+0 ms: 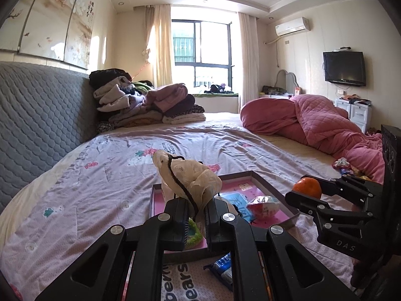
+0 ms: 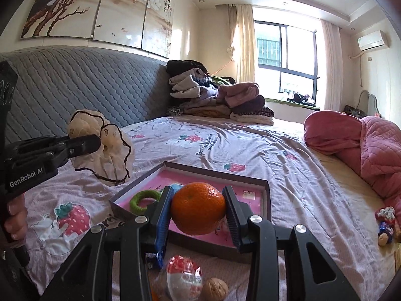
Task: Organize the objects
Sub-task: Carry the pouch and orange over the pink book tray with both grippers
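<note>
My left gripper is shut on a cream fabric scrunchie with a dark brown edge and holds it above the bed; it also shows in the right wrist view. My right gripper is shut on an orange and holds it above the pink tray's near edge; the orange also shows in the left wrist view. The pink tray lies on the bed and holds a green ring and a blue packet.
A red-and-white wrapped egg, a walnut and a blue packet lie on the sheet below my right gripper. Small wrapped items lie at the right. A pink quilt and a clothes pile sit further back.
</note>
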The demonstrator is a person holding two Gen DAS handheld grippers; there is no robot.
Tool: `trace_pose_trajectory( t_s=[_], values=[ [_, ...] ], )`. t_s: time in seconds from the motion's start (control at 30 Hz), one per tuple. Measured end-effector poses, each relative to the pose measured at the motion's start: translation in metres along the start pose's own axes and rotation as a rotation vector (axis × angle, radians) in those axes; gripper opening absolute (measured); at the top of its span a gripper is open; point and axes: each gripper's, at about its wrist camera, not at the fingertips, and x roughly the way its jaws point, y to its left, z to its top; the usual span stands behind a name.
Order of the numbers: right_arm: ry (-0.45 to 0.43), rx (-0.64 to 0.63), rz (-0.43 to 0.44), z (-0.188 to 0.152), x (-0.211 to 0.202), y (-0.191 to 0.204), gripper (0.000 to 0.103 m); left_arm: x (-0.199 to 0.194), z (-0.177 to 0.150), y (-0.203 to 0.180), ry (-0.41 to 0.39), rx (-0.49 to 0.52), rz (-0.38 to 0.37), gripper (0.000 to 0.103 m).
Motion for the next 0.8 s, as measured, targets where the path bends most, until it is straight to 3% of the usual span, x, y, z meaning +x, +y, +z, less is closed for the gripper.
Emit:
trace_pose_trajectory(
  t_s=[0.57,0.8],
  values=[
    [0.035,-0.039,0.052,0.015,0.045,0.013,0.04,0.04,0.005,0.015,0.012,-0.011,0.02,0.01],
    [0.11,-0.018,0.065,0.014,0.074,0.007,0.04,0.063,0.0,0.021,0.043,-0.024,0.02,0.01]
  ],
)
